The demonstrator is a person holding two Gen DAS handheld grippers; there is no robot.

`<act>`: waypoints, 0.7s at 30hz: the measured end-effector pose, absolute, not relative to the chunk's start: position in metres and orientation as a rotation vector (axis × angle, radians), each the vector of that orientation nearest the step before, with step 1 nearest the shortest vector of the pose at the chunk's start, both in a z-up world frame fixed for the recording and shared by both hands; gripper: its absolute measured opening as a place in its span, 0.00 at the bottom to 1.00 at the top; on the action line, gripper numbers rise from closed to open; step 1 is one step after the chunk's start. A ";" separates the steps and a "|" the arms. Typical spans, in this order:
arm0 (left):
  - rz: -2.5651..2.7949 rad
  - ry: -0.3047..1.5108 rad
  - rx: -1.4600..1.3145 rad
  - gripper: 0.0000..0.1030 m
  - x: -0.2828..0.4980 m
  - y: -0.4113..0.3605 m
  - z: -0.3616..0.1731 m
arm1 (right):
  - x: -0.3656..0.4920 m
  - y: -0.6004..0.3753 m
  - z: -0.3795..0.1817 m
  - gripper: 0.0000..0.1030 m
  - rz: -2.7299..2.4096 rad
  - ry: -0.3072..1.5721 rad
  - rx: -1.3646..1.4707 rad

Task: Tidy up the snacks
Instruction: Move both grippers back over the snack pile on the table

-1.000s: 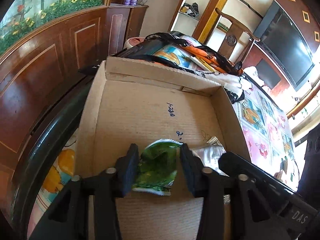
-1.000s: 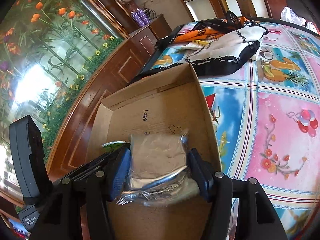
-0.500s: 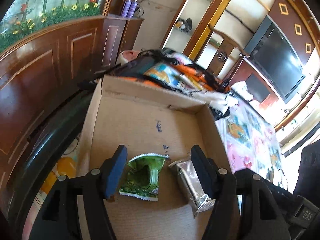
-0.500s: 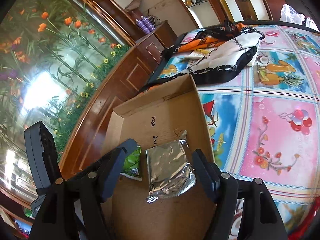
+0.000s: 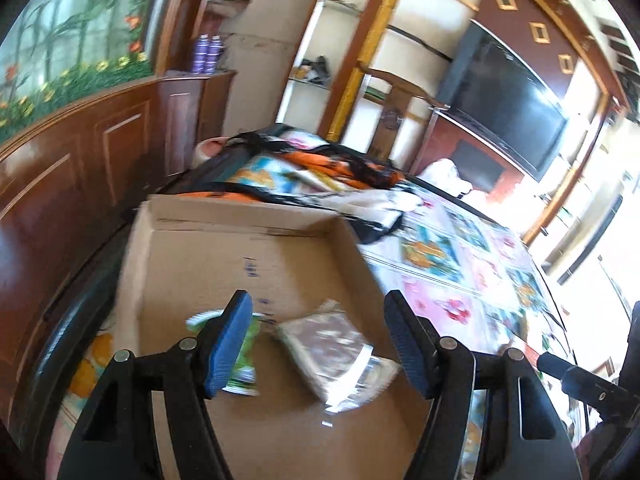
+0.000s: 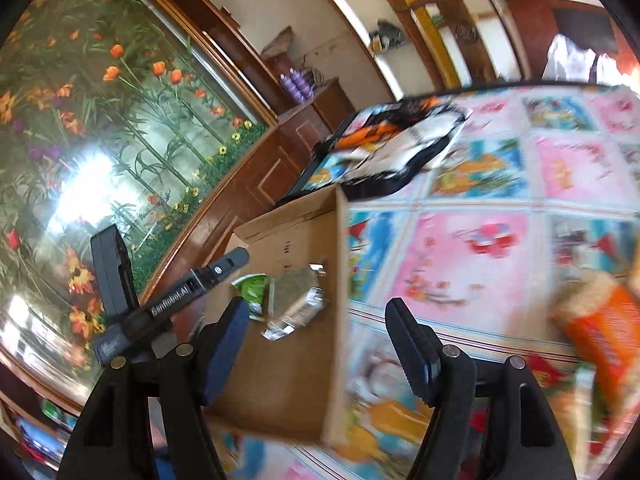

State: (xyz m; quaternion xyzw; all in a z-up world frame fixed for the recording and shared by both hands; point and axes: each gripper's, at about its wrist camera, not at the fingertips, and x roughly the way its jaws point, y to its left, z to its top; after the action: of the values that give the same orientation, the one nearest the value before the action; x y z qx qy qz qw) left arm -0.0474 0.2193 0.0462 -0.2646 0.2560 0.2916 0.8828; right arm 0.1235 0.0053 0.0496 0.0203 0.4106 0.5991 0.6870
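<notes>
A green snack bag and a shiny silver snack bag lie side by side in the cardboard box. The left gripper is open and empty. The right gripper is opening, holding nothing. An orange packet is blurry and cut off.

Left tool agape, right tool opening, empty.

"GenRobot.AI" on the left tongs' black body

Far half of the cardboard box floor lies bare; green packet and silver packet crowd its near end
</notes>
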 end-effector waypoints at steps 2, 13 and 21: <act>0.560 0.535 -0.537 0.65 -0.038 0.204 0.049 | 0.131 -0.019 0.047 0.76 1.324 0.876 0.017; 0.169 0.651 -0.438 0.65 0.034 0.068 0.038 | 0.213 -0.139 0.019 0.75 1.164 0.915 0.254; 0.024 0.778 -0.236 0.68 0.059 -0.008 0.016 | 0.219 -0.151 0.012 0.76 1.210 0.992 0.374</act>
State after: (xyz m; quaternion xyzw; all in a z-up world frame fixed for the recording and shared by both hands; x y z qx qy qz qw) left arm 0.0591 -0.0083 0.0158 -0.1147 0.3785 0.0119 0.9184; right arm 0.2194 -0.1508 0.0116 0.1677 0.4442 0.5419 0.6935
